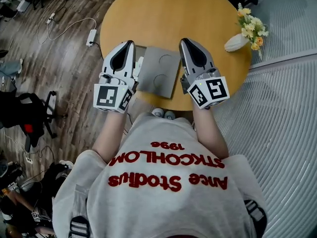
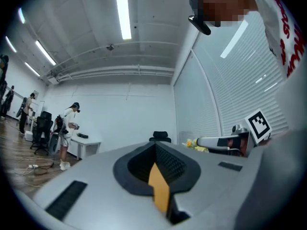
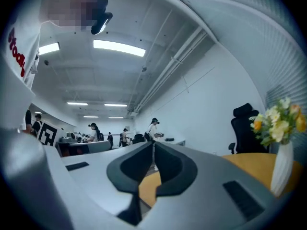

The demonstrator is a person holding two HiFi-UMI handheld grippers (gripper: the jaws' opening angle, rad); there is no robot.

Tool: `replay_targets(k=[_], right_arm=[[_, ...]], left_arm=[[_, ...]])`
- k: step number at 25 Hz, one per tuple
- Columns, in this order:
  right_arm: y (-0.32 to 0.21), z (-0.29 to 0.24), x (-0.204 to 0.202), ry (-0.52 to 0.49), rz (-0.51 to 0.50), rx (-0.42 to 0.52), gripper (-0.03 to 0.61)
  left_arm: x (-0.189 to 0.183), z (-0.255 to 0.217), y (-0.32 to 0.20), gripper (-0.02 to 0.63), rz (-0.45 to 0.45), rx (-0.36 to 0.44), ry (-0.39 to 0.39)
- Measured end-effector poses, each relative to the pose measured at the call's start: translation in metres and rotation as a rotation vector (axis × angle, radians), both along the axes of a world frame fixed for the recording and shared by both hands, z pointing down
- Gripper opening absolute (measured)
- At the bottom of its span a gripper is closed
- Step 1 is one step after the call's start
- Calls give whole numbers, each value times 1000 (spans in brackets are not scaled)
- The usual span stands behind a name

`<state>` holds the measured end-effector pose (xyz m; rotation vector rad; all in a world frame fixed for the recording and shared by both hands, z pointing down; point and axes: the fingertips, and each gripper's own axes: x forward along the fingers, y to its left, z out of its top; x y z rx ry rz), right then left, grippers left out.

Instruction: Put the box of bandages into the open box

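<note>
A flat grey box (image 1: 159, 71) with two round dents in its top lies on the round wooden table (image 1: 173, 14), close to the near edge. My left gripper (image 1: 131, 43) hovers at the box's left side, its jaws together and nothing between them (image 2: 155, 145). On the box's right side my right gripper (image 1: 184, 40) is shut and empty as well (image 3: 153, 143). Both point nearly level, away from the person. The box shows in neither gripper view, and no open box is in sight.
A white vase of yellow and white flowers (image 1: 250, 29) lies at the table's right edge and stands close beside the right gripper's jaws (image 3: 280, 128). Cables and a power strip (image 1: 91, 36) are on the wooden floor at left. People stand at desks (image 2: 67, 133) far off.
</note>
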<state>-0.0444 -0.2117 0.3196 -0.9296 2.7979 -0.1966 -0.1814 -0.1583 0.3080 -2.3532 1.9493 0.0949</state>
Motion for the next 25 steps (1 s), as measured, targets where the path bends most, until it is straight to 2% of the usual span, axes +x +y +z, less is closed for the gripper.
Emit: replay_targets(k=[6, 12, 18, 25], right_arm=[[-2, -1, 88, 20, 220, 25, 15], [9, -9, 160, 40, 399, 47, 15], [31, -13, 213, 59, 518, 60, 15], [45, -15, 245, 53, 590, 62, 15]], left_arm=[[68, 1, -24, 0, 171, 13, 1], [119, -5, -37, 0, 276, 21, 10], [160, -10, -34, 0, 350, 39, 10], [179, -15, -34, 0, 375, 54, 5]])
